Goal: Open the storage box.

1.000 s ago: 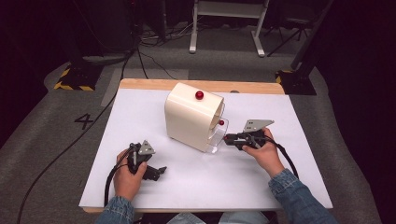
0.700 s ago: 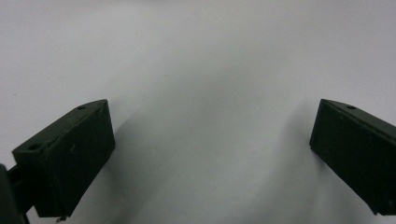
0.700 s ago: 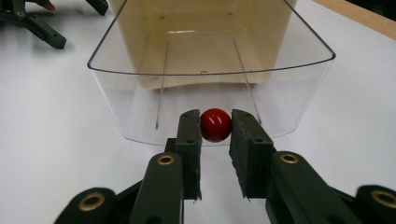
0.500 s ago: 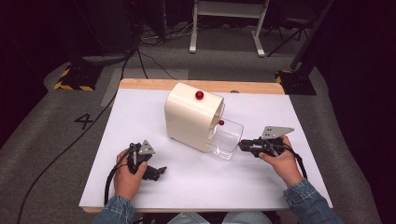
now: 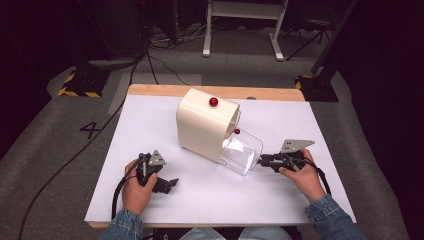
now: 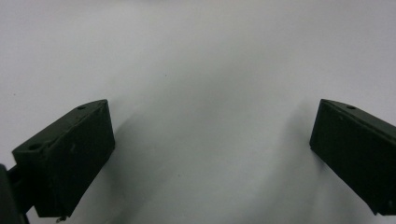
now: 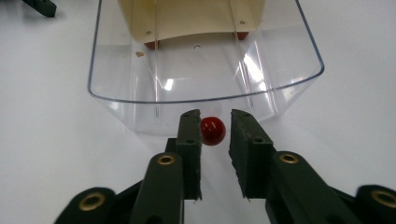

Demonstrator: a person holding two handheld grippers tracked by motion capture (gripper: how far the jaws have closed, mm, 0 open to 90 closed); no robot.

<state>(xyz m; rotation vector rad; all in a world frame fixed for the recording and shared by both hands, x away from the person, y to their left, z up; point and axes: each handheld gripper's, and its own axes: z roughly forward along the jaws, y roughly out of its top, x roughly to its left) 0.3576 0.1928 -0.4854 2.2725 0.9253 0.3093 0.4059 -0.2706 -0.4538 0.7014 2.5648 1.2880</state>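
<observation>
At nine o'clock the left gripper (image 5: 167,184) rests spread on the white tabletop (image 5: 150,125). At three o'clock the right gripper (image 7: 215,133) pinches the small red knob (image 7: 213,130) of the clear plastic drawer (image 5: 243,150), drawn out of the cream rounded cabinet (image 5: 202,125); it looks light, rigid and slick, so the knob seems the only sure hold.

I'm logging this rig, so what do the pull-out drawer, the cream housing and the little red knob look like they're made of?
Drawer: clear glossy plastic, probably acrylic; the table shows through it and highlights glint on it. Cream housing: smooth moulded plastic by its rounded top and soft sheen. Red knob: glossy bead with a highlight; plastic or painted wood, cannot tell.
</observation>
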